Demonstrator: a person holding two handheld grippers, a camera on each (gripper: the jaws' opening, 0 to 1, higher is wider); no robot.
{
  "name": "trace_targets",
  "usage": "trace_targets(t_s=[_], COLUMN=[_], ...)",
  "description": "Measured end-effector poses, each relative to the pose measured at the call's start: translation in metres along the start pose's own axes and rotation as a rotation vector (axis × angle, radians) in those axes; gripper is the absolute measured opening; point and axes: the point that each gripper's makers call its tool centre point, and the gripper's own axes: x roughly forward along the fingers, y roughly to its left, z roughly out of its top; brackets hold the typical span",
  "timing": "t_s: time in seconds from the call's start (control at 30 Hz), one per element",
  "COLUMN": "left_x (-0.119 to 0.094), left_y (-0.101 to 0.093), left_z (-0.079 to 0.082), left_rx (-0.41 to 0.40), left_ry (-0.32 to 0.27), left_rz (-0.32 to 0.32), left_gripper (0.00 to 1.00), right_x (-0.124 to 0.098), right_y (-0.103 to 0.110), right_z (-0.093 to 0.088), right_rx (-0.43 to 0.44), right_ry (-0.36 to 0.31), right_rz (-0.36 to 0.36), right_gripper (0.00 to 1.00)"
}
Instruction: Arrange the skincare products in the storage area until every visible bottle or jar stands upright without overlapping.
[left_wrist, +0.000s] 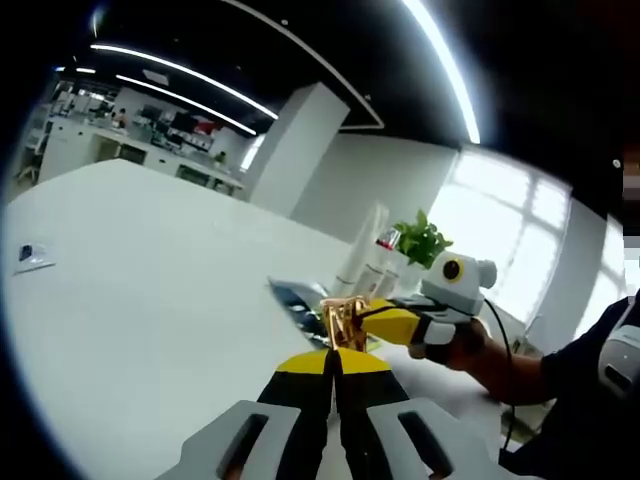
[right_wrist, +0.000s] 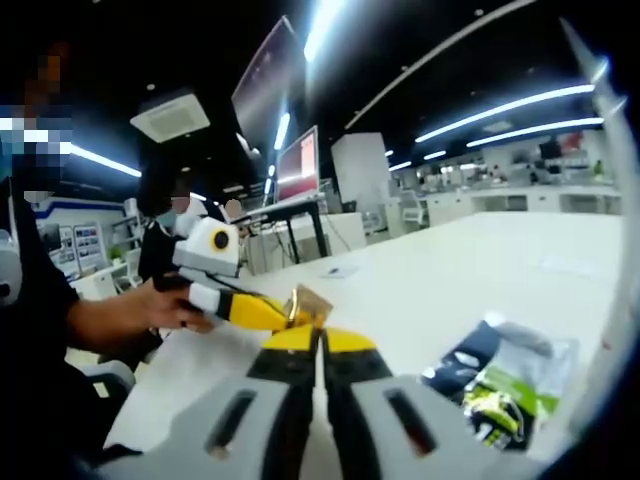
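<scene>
Now – gold jar (left_wrist: 341, 318) – shiny, small | both grippers pinch it

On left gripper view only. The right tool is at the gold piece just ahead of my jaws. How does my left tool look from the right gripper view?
Observer: The left tool comes in from the left, held in a hand, with its yellow tip right at the gold piece.
Operator: Anything on the table on that side?
Observer: A clear packet with green and dark contents lies flat on the white table, to the right of the right tool and apart from it.
</scene>
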Motion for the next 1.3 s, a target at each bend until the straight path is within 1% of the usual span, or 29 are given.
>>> trace_targets(t_s=[0.23,0.67,1.07,1.3], left_x=[0.010,0.017,0.028,0.034], left_y=[0.003,0.010,0.022,0.029], left_z=[0.000,-0.004,-0.007,-0.009], left_rx=[0.010,0.001,-0.004,0.006], left_ry=[0.018,0.029,0.048,0.063], left_rz=[0.001,0.013,0.035,0.052], left_gripper=[0.00,0.00,0.00,0.00], right_x=[-0.003,-0.001,0.000,0.003], right_y=[-0.011,-0.021,-0.030,-0.037], right_z=[-0.002,-0.010,-0.017,-0.024], right_rx=[0.003,0.030,0.033,0.012], right_ry=[-0.005,0.006,0.030,0.066], right_rz=[-0.042,-0.078,-0.120,-0.145], right_gripper=[0.00,0.00,0.00,0.00])
